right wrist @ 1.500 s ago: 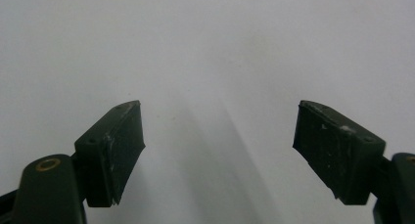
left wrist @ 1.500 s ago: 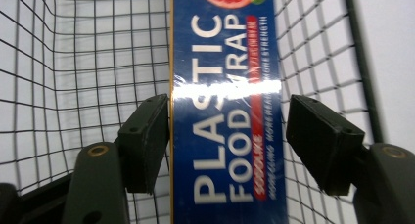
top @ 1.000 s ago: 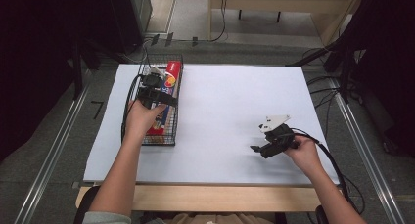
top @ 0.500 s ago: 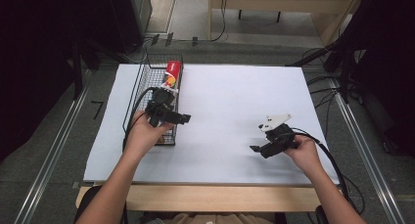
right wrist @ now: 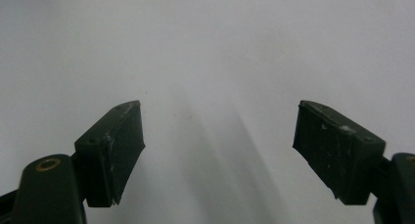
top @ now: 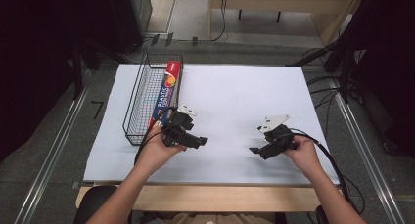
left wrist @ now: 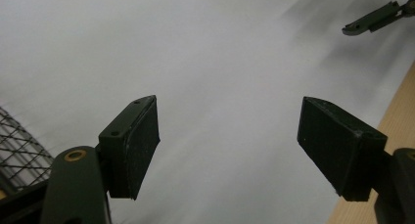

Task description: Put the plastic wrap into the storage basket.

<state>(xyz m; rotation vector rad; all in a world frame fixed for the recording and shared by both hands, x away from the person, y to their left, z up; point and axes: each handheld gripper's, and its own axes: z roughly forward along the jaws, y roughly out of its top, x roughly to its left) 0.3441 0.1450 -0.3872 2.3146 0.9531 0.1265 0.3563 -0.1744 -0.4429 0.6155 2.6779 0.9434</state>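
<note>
Both grippers empty, jaws spread: left gripper (top: 199, 141) beside wire basket (top: 139, 101) holding plastic-wrap box (top: 165, 89); right gripper (top: 255, 150) hovers over table (top: 235, 94). Next approach best slow, level.

Your high view is evenly lit from overhead: the white table (top: 235, 101) reads bright w/o glare, surroundings drop to near black at left and right, and the whole pic is a bit soft, so the box (top: 165, 89) print in the basket (top: 134, 99) is barely legible. In your left gripper view the jaws are sharp, but the table (left wrist: 220, 62) behind is smeared w/ motion blur, streaked shadows top right. Your right gripper view shows sharp jaws too, table (right wrist: 205, 48) out of focus, w/ faint grey shadow streaks fanning down the middle.
</note>
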